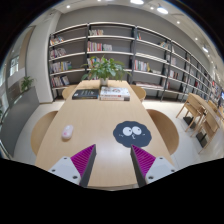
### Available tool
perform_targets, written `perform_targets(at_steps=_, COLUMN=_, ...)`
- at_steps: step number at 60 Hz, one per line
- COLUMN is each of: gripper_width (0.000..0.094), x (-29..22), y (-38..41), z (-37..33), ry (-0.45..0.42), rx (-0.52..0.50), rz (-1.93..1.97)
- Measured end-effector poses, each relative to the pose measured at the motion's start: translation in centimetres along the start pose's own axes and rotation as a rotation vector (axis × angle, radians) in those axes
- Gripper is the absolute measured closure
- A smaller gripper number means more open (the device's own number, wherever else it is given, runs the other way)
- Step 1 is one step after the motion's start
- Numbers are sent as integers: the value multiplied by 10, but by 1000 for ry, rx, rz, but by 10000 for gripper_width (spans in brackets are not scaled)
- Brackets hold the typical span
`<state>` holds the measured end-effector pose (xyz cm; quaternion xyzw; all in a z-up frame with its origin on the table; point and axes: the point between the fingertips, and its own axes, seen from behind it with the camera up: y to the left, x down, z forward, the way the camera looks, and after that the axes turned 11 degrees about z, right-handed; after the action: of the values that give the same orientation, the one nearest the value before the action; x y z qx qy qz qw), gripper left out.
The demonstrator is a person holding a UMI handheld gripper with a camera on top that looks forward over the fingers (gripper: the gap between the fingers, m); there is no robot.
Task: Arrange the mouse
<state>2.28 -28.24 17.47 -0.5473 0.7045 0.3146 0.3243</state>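
Well, nothing has been grabbed yet: the gripper (111, 160) hangs over the near edge of the table (95, 125), fingers spread wide and empty, with only bare wood showing between the pink pads (83, 157).

And where's the mouse (67, 131)? Out toward the table's left edge, a small pale shape about midway along the tabletop, ahead of the left finger and off to its side, well apart from it. Over on the right half lies a dark round mouse pad (129, 133) with a cartoon face, ahead of the right finger and nearer to the fingers than the mouse is. The two sit clearly apart, with open tabletop between them.

At the far edge there's a leafy plant (103, 68) and two stacks of books (100, 93), and behind all that a wall of bookshelves (110, 48). Wooden chairs (192, 112) stand off past the right side.

So how far along are we? By my reading, right at the start. The mouse lies untouched, off its pad. What's left looks like everything: swing left, come down around the mouse, close on it, carry it across and set it on the pad, if that's the intended spot. It's a small rounded target, so the approach will need care.
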Motion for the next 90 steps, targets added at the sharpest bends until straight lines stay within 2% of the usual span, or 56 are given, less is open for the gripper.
perform_targets(at_steps=2, gripper_width=257, x=11, y=0, z=-7, ry=30, rx=-2, rz=0)
perform_targets(at_steps=18, gripper_width=264, x=120, y=96, z=71, ry=206, rx=-65, rz=-73)
perform_targets(at_steps=22, gripper_width=251, x=134, y=124, z=84, ry=257, rx=-100, rz=-76)
perform_targets(at_steps=27, gripper_width=250, x=141, y=161, z=117, ry=274, rx=-123, rz=-80)
perform_targets(at_steps=38, gripper_width=253, x=122, y=212, z=179, ry=277, rx=-141, rz=-62)
perform_targets(at_steps=55, gripper_width=261, x=84, y=236, z=245, ry=260, rx=-105, rz=-40)
perform_targets(at_steps=59, gripper_width=324, x=80, y=238, z=251, ry=258, rx=-97, rz=-45)
perform_targets(at_steps=62, gripper_width=438, x=79, y=239, z=253, ry=257, rx=-93, rz=-39)
perform_targets(at_steps=74, gripper_width=619, x=77, y=232, z=254, ry=255, rx=-67, rz=2)
perform_targets(at_steps=84, gripper_width=620, x=62, y=227, z=245, ry=284, rx=-121, rz=-40)
perform_targets(at_steps=90, gripper_width=620, x=-5, y=212, z=231, ry=184, rx=-152, rz=-58)
